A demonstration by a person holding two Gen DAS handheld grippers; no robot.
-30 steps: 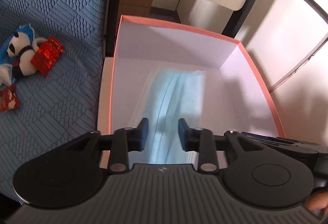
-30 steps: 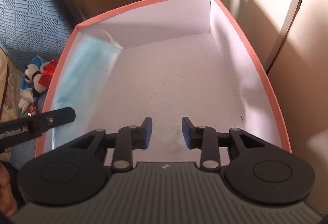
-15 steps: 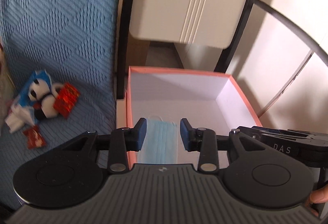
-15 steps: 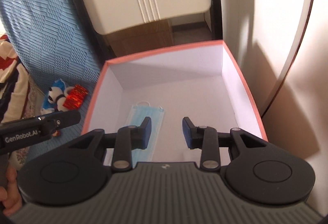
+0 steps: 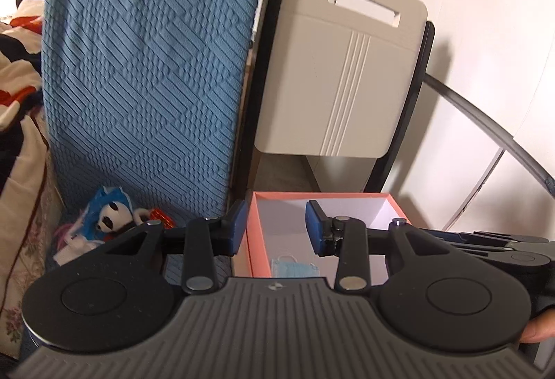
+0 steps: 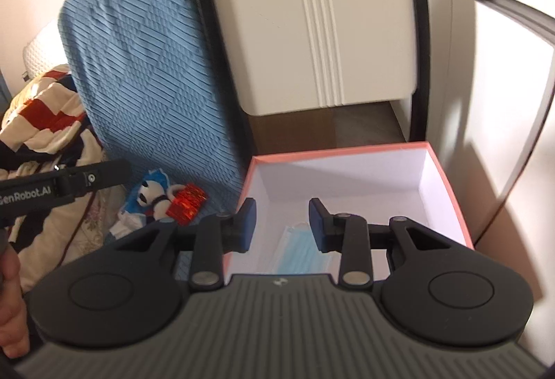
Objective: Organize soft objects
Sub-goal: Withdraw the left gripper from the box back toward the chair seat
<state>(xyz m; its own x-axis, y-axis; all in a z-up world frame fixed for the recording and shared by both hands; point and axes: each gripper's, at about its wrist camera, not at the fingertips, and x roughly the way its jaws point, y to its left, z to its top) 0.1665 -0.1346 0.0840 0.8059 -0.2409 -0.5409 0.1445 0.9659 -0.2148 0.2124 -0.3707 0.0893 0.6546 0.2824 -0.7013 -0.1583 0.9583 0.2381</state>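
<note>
Left of the pink box [image 6: 447,184], panda plush [image 6: 152,196] lies against blue cushion [image 6: 145,66]; box holds blue mask [image 6: 298,254]. Left gripper [image 5: 275,226] and right gripper [image 6: 282,222] both spread, empty.

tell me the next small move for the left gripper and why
Probably swing the left gripper left and down toward the panda plush. Both it and the right gripper are open and empty, the blue face mask already lies inside the pink box, and the plush sits outside it on the blue cushion.
</note>
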